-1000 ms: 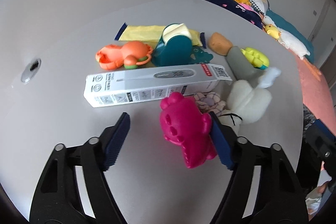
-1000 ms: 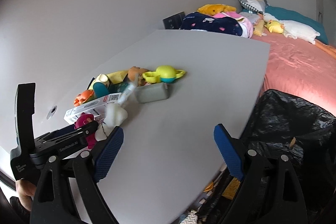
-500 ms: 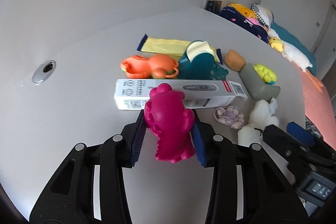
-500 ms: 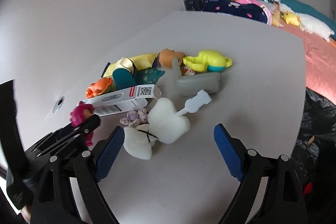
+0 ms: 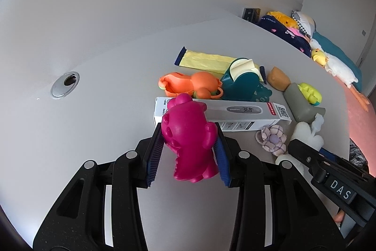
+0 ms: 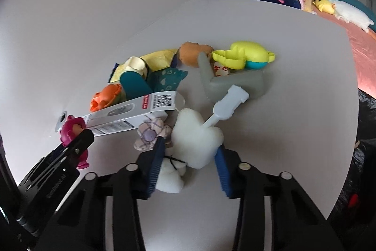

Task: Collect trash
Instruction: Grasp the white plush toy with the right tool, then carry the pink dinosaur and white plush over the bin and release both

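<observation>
A white thermometer box [image 5: 223, 115], an orange toy [image 5: 192, 85] and a grey pouch [image 6: 237, 84] crowd the table [image 5: 94, 133]. The left gripper [image 5: 189, 152] clamps its jaws on the pink toy [image 5: 188, 133], above the table. The right gripper [image 6: 188, 166] is closing its jaws around the white plush [image 6: 195, 142], pads touching it. The table's right edge is near; a black bag [image 6: 366, 157] is beyond it.

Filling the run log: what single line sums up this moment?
left gripper: shut on magenta rubber bear toy | right gripper: closing around white plush toy | grey table: clutter remains
</observation>
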### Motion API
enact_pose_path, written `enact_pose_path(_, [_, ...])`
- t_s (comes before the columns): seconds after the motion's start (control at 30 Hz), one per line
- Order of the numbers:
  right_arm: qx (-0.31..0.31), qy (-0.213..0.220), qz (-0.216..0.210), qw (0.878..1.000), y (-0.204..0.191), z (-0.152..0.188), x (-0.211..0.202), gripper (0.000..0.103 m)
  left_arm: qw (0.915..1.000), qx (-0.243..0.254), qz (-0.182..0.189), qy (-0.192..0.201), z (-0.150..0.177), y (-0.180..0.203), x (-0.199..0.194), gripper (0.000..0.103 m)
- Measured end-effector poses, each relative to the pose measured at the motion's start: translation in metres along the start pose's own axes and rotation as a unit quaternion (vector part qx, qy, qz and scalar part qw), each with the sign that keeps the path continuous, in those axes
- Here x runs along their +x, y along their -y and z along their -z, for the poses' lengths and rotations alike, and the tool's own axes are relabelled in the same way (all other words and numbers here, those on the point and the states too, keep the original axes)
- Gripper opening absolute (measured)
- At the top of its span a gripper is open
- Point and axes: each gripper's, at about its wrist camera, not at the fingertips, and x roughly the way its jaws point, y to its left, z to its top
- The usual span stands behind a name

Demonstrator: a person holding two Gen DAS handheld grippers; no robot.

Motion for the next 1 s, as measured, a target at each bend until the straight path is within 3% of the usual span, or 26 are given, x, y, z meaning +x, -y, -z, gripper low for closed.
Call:
enact_pose_path(0.13, [-0.002,0.013,-0.006,1.0,0.001,0.004,-0.011,0.028,0.9999,0.002,0.01,0.0,-0.001,0.002,-0.003,0.04])
enact_pose_path(0.77, [0.019,0.07,-0.021,0.997,0.04,0.014,-0.087,0.027,0.9982,0.044,0.032,0.024,0.008,0.043,-0.035,0.04])
enact_pose_path(1.0, [0.033,0.087,-0.013,0.996,0.065,0.018,-0.113,0.027,0.996,0.067,0.049,0.033,0.011,0.075,-0.05,0.04])
